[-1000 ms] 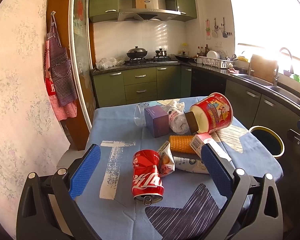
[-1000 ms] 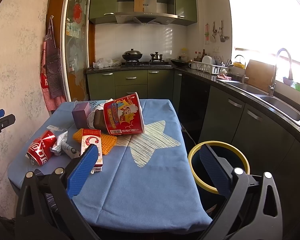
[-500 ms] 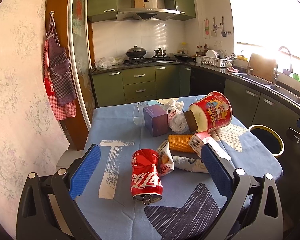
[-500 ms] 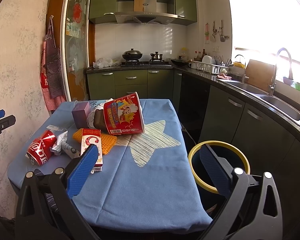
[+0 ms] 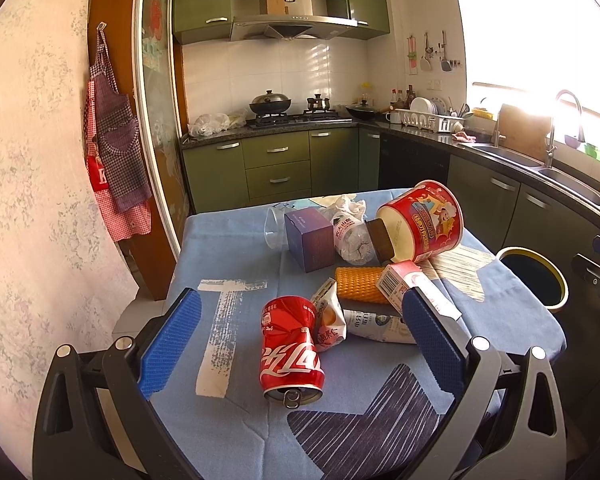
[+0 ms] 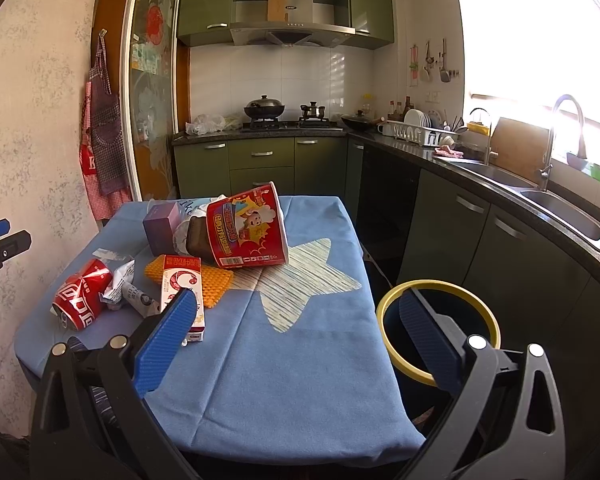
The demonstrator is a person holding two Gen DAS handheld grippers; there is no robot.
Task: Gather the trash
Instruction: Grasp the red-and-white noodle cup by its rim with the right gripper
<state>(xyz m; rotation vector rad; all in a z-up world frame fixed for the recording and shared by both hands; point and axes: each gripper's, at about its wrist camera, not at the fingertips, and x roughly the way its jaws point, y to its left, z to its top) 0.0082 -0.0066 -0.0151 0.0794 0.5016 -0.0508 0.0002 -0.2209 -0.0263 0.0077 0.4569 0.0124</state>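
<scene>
Blue cloth covers our worktop point(image 6: 300, 380), and the trash lies in a heap on its left half in the right wrist view. Beside the worktop, on its right, stands a bin point(image 6: 438, 336) with a yellow rim; its inside is dark and we cannot tell whether anything is in it. A red tub point(image 5: 420, 222) lies tipped on its side at the far end of the heap, its open mouth facing left, with a brown piece point(image 5: 380, 240) at the mouth. Next to it sit a purple box point(image 5: 310, 238), a crumpled clear bottle point(image 5: 350, 240) and white tissue point(image 5: 348, 204). Nearer lie an orange mesh pad point(image 5: 358, 290), a red-and-white carton point(image 5: 410, 284) partly on it, a torn wrapper point(image 5: 330, 320) and a flattened white pack point(image 5: 376, 326). Nearest in the left wrist view is a red can point(image 5: 290, 356), dented at the waist, on its side with the pull tab towards us.

Our left gripper point(image 5: 300, 348) hovers over the can with jaws spread wide, holding nothing. Our right gripper point(image 6: 296, 340) has jaws spread too, empty, above the near edge between carton and bin.
</scene>
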